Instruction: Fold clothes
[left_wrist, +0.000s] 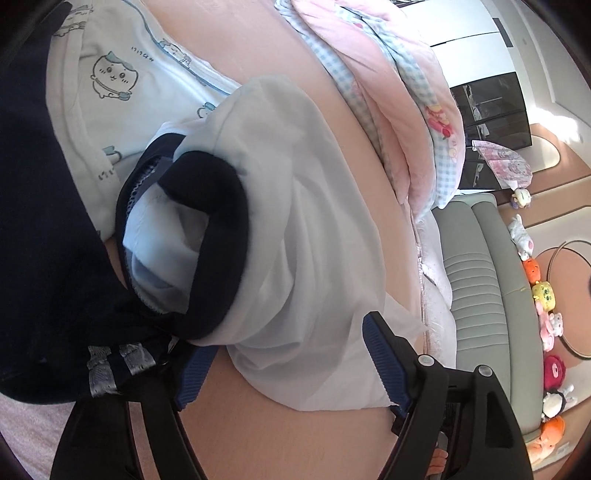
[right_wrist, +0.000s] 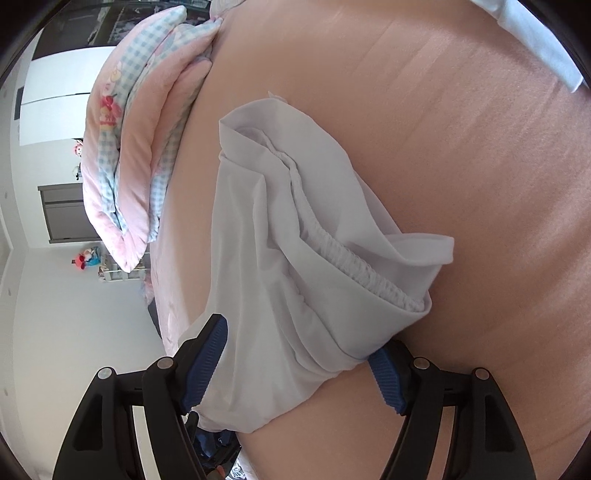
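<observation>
A thin white garment with navy ribbed trim and an elastic gathered band (left_wrist: 295, 229) is seen lying crumpled on the pink bed sheet (left_wrist: 295, 435), just beside the folded pink-and-blue checked quilt (left_wrist: 399, 103). A white cartoon-print top (left_wrist: 122, 74) is seen on the garment's far side from the quilt, touching it.

The left claw (left_wrist: 284, 365) is spread, with the garment's near edge lying between its blue pads; no pinch is seen. The right claw (right_wrist: 299, 362) is likewise spread, straddling the garment's bunched near corner (right_wrist: 258, 369), pads apart from each other, contact not clear.

The fabric is judged light, soft, limp and somewhat slippery; it will sag and not keep shape. Holds are best taken on the navy trim (left_wrist: 221, 236) or the elastic band (right_wrist: 354, 266), where layers are thicker, not on single thin fabric.
</observation>
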